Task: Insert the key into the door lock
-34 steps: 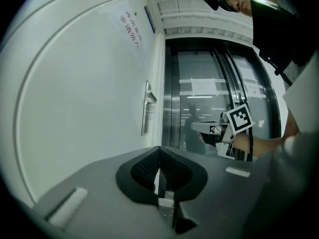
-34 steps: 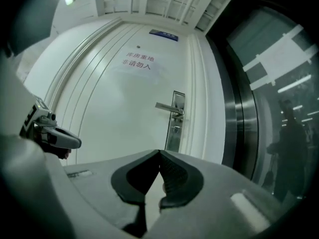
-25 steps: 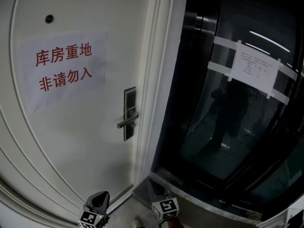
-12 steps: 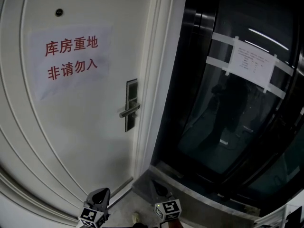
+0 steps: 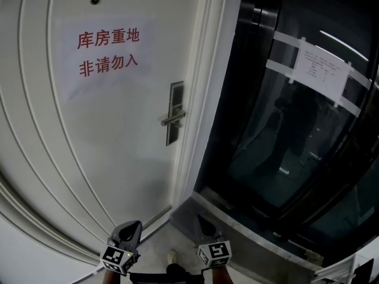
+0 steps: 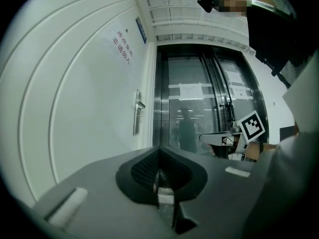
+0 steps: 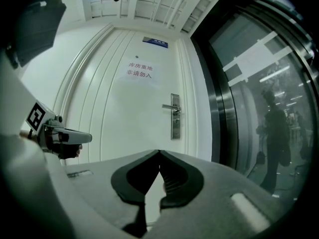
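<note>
You've closed in on the door lock (image 5: 174, 112), still far; left gripper (image 6: 159, 152) fingers pinch the key (image 6: 164, 199), right gripper (image 7: 159, 156) fingers pressed together, empty.

Door (image 5: 106, 158) at left, glass wall (image 5: 284, 158) at right, left gripper (image 5: 131, 226) and right gripper (image 5: 205, 222) side by side at the bottom edge.
On the door, a paper notice (image 5: 106, 53) sits upper left, below the peephole (image 5: 95, 0). The lock plate (image 5: 174, 112) lies at centre, near the door's right edge. A taped sheet (image 5: 323, 70) is on the glass, upper right. A key (image 6: 164, 199) sits between the left gripper's jaws.
</note>
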The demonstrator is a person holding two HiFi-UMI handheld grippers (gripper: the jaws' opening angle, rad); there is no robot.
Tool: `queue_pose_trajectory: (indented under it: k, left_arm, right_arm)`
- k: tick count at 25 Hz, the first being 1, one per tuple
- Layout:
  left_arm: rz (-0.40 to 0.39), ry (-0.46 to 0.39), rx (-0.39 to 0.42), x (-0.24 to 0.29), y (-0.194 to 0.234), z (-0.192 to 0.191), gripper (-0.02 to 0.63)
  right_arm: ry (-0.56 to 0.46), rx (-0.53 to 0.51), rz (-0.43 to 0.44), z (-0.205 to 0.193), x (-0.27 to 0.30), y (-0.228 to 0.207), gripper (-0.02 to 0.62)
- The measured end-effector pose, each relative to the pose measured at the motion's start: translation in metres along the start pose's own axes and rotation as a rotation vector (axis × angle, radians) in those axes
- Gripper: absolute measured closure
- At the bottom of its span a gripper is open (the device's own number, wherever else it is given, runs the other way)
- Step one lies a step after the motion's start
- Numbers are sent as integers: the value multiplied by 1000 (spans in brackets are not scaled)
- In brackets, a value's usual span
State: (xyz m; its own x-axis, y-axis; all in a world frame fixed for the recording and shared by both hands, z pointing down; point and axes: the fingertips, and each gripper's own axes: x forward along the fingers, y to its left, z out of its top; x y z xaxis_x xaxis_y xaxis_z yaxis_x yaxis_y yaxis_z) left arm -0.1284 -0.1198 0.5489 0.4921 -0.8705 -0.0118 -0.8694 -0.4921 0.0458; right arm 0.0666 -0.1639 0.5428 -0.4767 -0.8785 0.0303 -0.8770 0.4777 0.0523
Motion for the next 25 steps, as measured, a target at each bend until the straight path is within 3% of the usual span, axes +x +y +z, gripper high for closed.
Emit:
queue_pose_trajectory:
  k: [25]
  left_arm:
    - [1, -14, 4, -18, -11, 6, 604]
  right_arm:
    - [-6, -13, -9, 0, -21, 9, 594]
